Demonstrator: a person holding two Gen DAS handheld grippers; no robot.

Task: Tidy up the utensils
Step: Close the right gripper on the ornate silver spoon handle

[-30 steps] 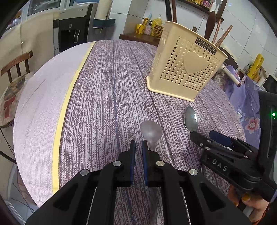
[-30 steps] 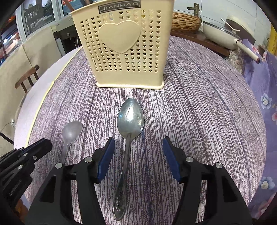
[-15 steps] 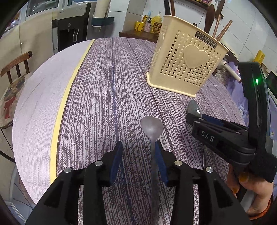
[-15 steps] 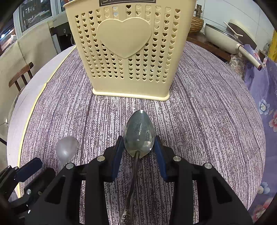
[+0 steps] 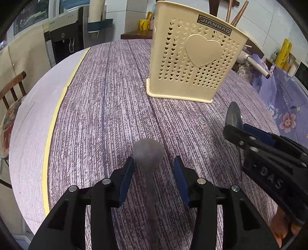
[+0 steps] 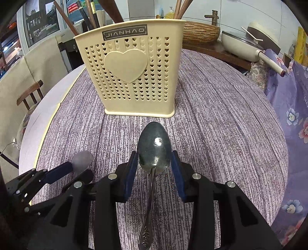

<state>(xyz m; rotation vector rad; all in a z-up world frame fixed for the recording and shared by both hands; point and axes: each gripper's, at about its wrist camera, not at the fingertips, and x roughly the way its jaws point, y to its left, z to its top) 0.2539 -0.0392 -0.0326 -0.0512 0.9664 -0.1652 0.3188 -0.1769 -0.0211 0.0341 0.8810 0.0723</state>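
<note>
A grey plastic spoon (image 5: 148, 152) lies on the purple-striped tablecloth (image 5: 107, 115). My left gripper (image 5: 153, 169) straddles its handle; the jaws are opening and neither pad touches it. My right gripper (image 6: 154, 165) is closing on the bowl of a metal spoon (image 6: 154, 146), and both blue pads meet the bowl's edges. In the left wrist view that metal spoon (image 5: 233, 115) stands tilted up out of the right gripper (image 5: 242, 132). Behind both spoons stands a cream utensil holder (image 6: 130, 77) with heart-shaped holes, also the holder (image 5: 192, 63) at upper right in the left wrist view.
Wooden utensils (image 6: 109, 9) stick out of the holder. A yellow strip (image 5: 55, 119) marks the cloth's left border, with a wooden chair (image 5: 11, 92) beyond it. A cream pan (image 6: 250, 46), a woven basket (image 6: 200, 32) and a floral cloth (image 6: 288, 115) lie to the right.
The left jaws went from shut to open around the grey spoon and moved forward along it. The right jaws narrowed from wide open onto the metal spoon's bowl, which has tilted up.
</note>
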